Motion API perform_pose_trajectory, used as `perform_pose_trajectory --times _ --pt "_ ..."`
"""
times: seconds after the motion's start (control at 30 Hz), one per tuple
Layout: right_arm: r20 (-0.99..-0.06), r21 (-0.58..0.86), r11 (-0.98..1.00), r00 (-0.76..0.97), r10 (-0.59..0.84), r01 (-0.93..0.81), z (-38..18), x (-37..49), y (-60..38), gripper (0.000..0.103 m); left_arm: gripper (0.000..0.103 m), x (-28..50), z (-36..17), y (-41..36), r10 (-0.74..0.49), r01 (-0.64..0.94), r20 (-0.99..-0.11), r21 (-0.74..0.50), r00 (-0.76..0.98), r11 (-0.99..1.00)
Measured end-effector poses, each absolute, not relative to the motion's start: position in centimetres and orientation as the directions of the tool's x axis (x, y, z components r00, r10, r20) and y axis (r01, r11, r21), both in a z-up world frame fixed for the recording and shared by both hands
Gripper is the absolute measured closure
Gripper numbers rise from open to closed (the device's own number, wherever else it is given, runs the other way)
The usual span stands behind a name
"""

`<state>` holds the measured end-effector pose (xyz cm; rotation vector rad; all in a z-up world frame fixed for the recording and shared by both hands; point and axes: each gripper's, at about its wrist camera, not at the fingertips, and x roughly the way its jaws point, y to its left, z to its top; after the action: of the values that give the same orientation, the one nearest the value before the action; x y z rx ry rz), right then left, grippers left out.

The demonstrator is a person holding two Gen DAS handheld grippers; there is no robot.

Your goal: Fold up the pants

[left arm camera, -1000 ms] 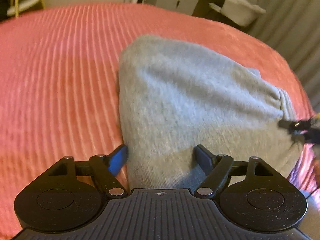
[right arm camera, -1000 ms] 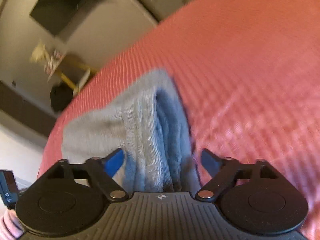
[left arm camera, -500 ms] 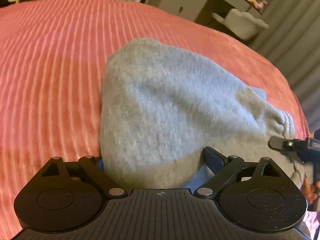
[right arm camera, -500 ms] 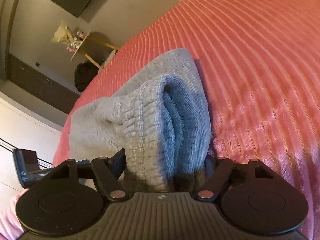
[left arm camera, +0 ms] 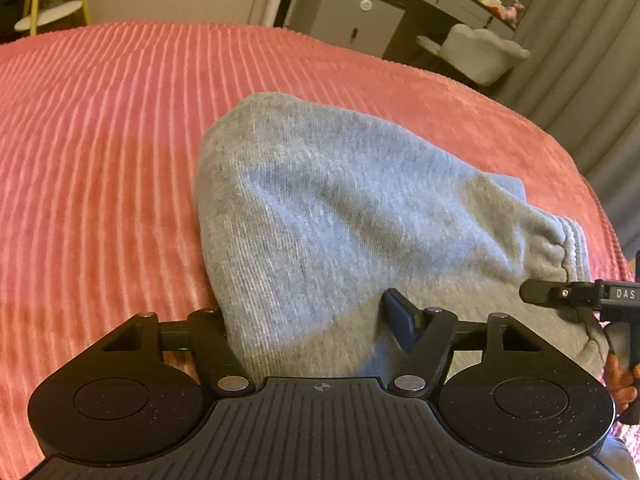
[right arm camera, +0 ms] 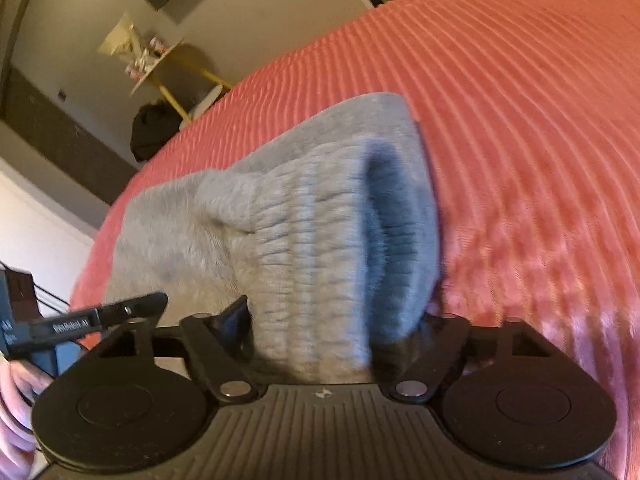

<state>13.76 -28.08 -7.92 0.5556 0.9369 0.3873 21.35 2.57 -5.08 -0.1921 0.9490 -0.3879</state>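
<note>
Our left gripper (left arm camera: 306,312) has just been closing its black jaws on the near end of the folded grey knit sweatpants (left arm camera: 340,216); the thick cloth fills the gap and both fingers seem to press into it, so we read it as pinched. Our right gripper (right arm camera: 340,320) has likewise been closing, and it clamps the ribbed elastic waistband (right arm camera: 312,240) bunched between its fingers. We judge the two grips are set at opposite ends of the near edge so the bundle can be lifted and carried over evenly for another fold. The pants lie in a compact, already doubled stack on the ribbed coral-pink bedspread (left arm camera: 100,140). Beyond the bed, a pale cushioned chair (left arm camera: 480,54) sits by a grey vanity cabinet (left arm camera: 344,12); no bin or basket shows.
</note>
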Motion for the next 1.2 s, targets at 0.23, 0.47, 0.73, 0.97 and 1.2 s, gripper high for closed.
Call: perform_pose_trajectory --times 0.23,0.47,0.73,0.97,1.2 --pt "-0.651 0.625 0.78 0.529 0.544 -0.033 -8.2 15.7 -27.4 0.022 0.014 21.2 -6.3 3.1 -0.419 0.215 -0.731 -0.362 0.538 0.907" --pt "-0.691 0.534 0.845 0.558 0.46 -0.035 -5.6 16.1 -24.1 0.043 0.063 20.3 -4.0 3.0 -0.41 0.235 -0.697 -0.338 0.588 0.911" --pt "-0.558 0.615 0.783 0.652 0.513 -0.09 -0.1 18.8 -23.6 0.051 0.062 22.2 0.6 3.3 -0.422 0.237 -0.611 -0.362 0.67 0.901" --pt "-0.646 0.53 0.827 0.721 0.25 0.188 0.6 21.8 -24.9 0.012 0.038 23.6 1.6 3.2 -0.194 0.118 -0.68 -0.156 0.708 0.981" --pt "-0.562 0.733 0.615 0.768 0.307 0.29 -3.0 13.0 -26.3 0.013 0.032 16.0 -2.7 3.1 -0.218 0.115 -0.701 -0.191 0.679 0.975"
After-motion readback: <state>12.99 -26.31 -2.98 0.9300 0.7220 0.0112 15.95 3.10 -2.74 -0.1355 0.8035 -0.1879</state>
